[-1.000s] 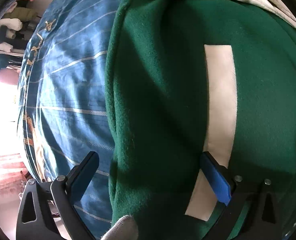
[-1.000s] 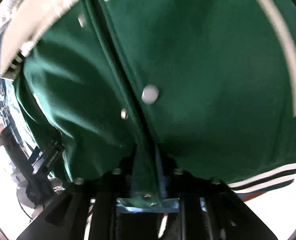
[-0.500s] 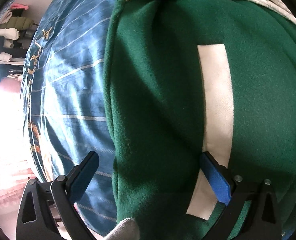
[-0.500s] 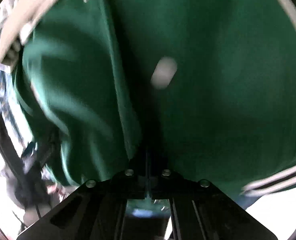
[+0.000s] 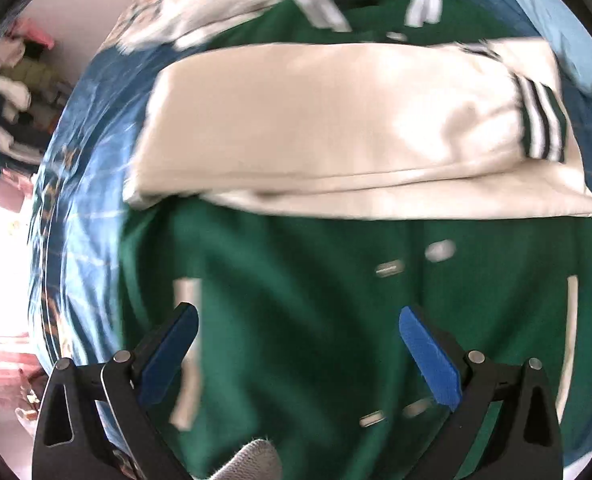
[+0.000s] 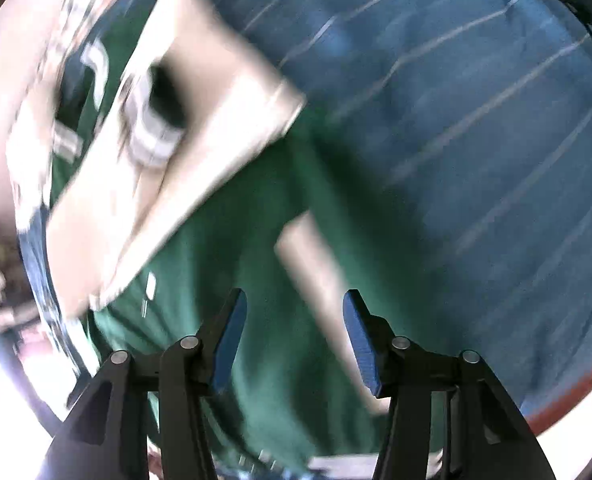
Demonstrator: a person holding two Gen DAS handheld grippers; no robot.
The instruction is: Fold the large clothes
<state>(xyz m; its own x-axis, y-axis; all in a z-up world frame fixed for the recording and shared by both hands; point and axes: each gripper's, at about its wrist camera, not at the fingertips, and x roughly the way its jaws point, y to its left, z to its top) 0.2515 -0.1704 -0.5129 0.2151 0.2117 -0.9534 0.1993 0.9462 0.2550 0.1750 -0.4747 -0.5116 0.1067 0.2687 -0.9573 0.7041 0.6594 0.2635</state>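
**Both grippers free above the green jacket on the bed**

The left gripper has its blue-padded fingers spread wide, with nothing between them; they hang over the front of the green fleece varsity jacket with cream sleeves, not touching it as far as the blurred view shows. Just past the fingers lie the jacket's pale snap buttons along the front closing, and a cream pocket strip sits under the left finger. Farther out, a cream sleeve lies folded flat across the chest, its green-and-white striped cuff at the right end (the collar stripes show beyond it, blurred).

The right gripper is opening, its fingers apart with no cloth pinched between them; below the gap lie green fleece and a second cream pocket strip. Beyond, up and to the left, the folded cream sleeve and its striped cuff appear again, heavily smeared by motion.

The jacket lies spread, front up, on a bed covered with a blue quilt with thin pale stripes, which shows past the jacket's edge in both views. At the far left of the left view, stacked clothes on shelves are dimly visible.
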